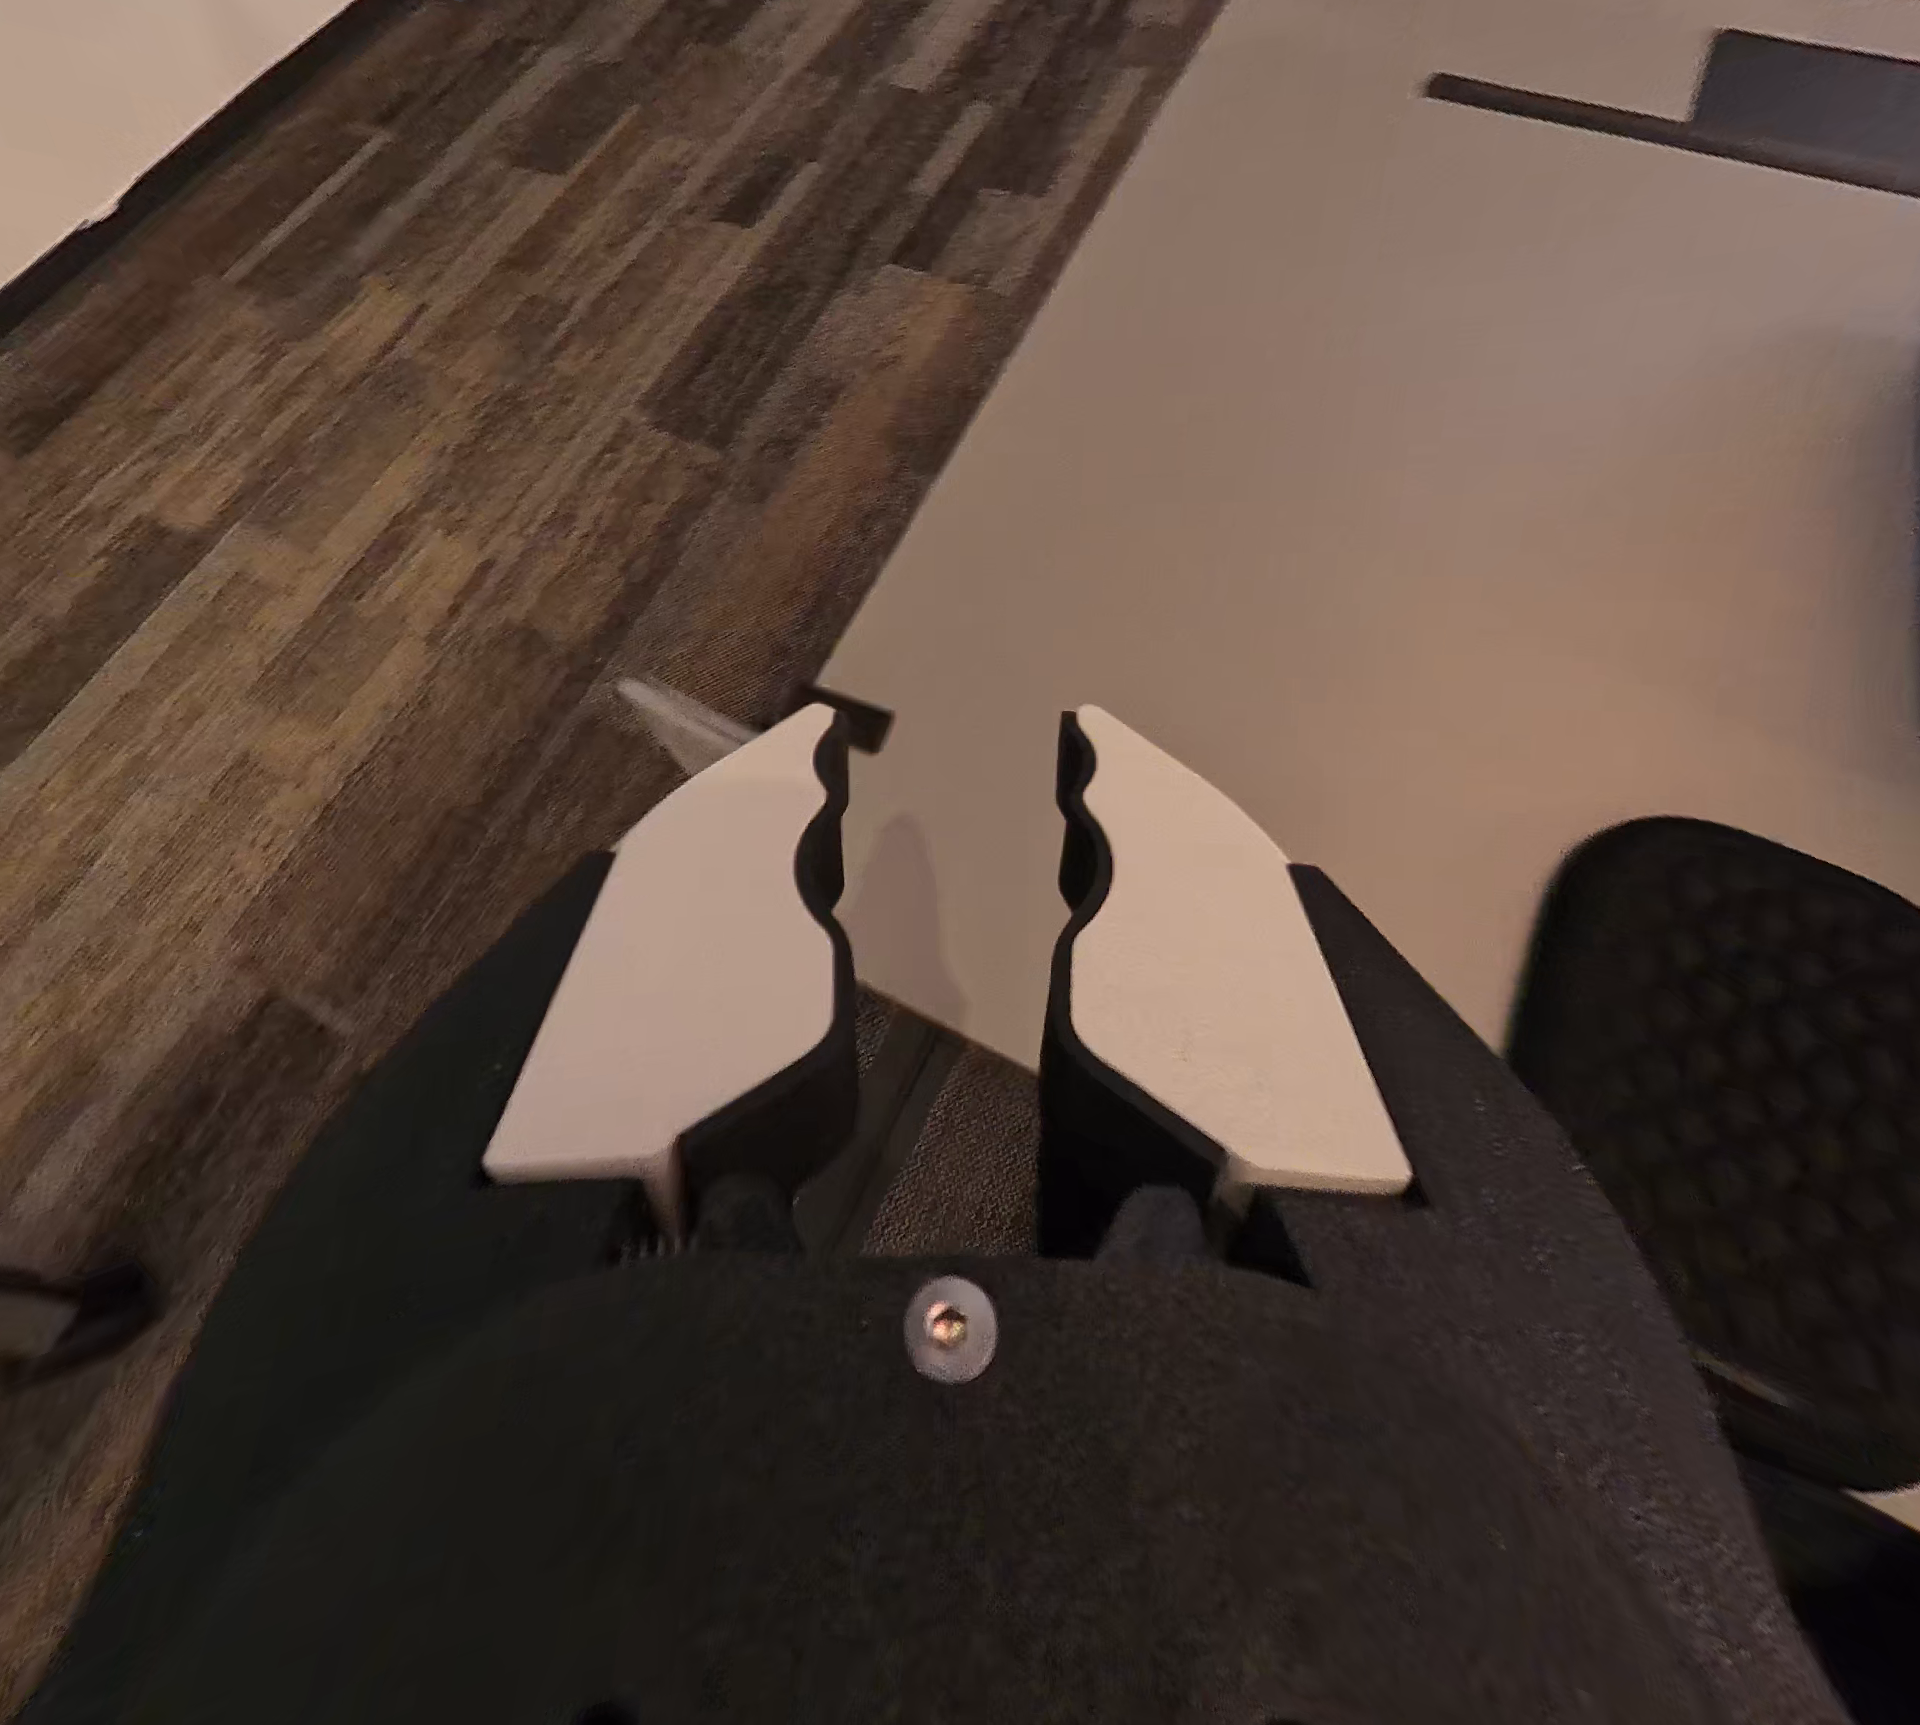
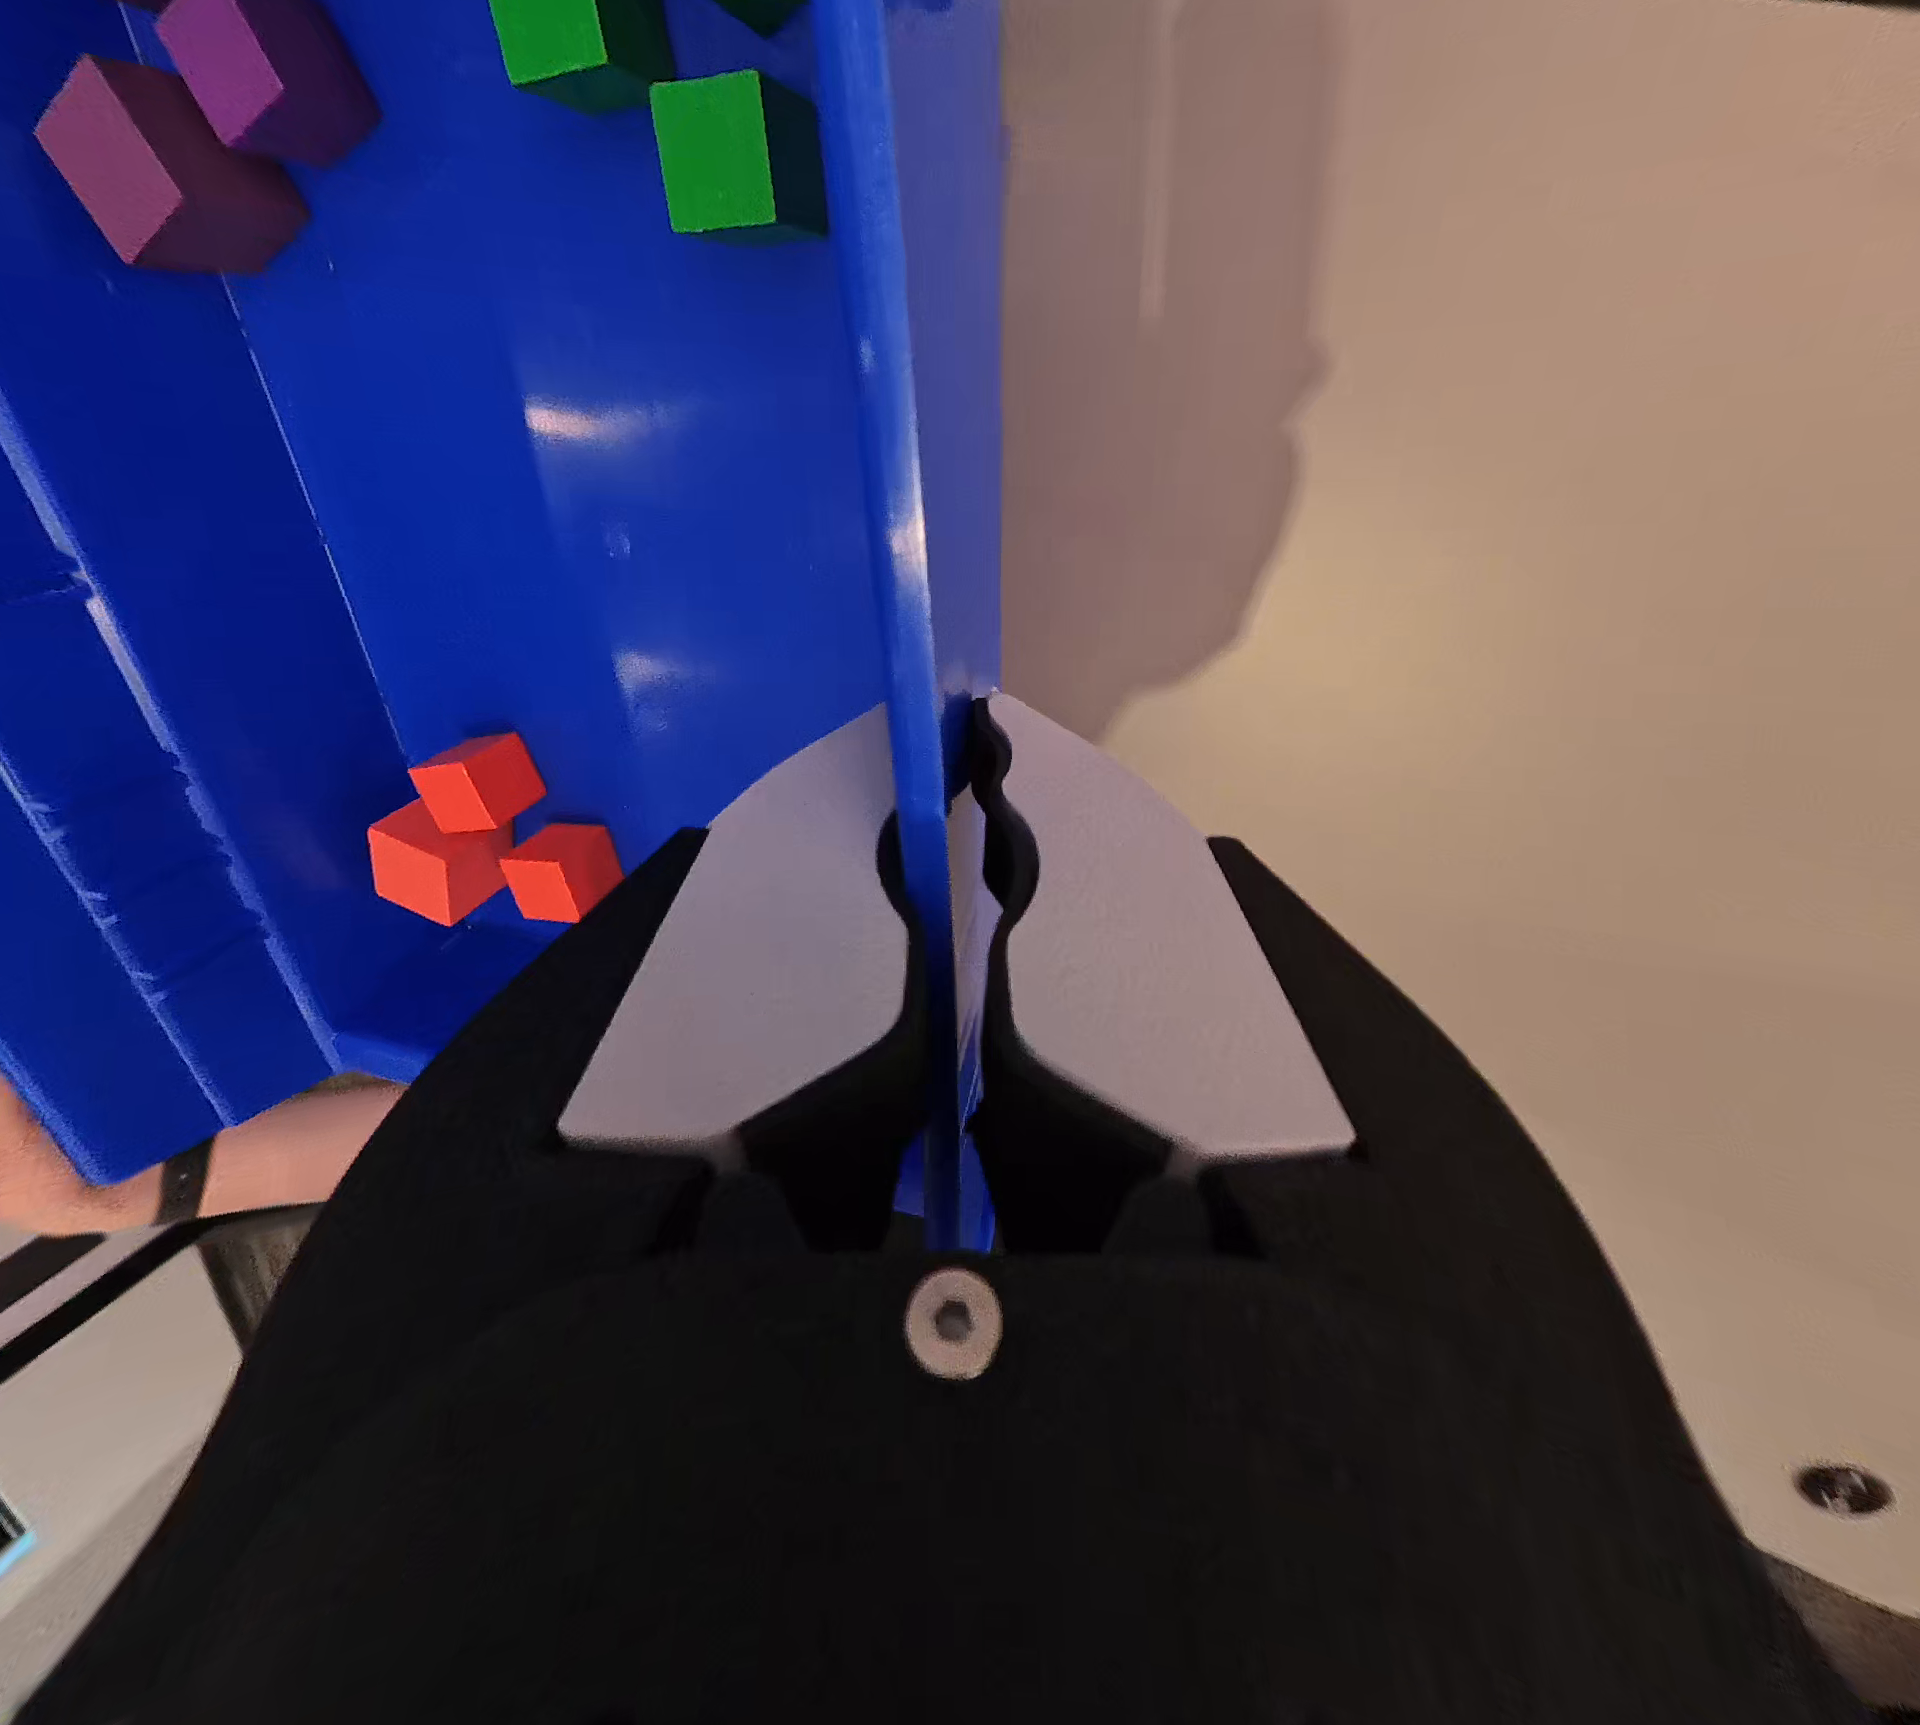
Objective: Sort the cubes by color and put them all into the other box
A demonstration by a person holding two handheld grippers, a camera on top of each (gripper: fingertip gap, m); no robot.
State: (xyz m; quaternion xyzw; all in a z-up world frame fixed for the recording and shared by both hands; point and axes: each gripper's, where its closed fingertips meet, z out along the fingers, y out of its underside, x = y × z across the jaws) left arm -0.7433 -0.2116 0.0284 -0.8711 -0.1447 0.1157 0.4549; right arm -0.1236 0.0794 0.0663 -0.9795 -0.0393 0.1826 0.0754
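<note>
In the right wrist view my right gripper is shut on the right wall of a blue box, one finger inside and one outside. Inside the box lie three purple cubes at the far left, three green cubes near the gripped wall, and three red cubes close to my fingers. In the left wrist view my left gripper is open and empty, held over the near left corner of a white table. No cube or box shows in that view.
A black mesh office chair stands at the right of the left gripper. Patterned carpet lies left of the table. A dark slot and panel sit at the table's far side. A hand with a black strap shows below the box.
</note>
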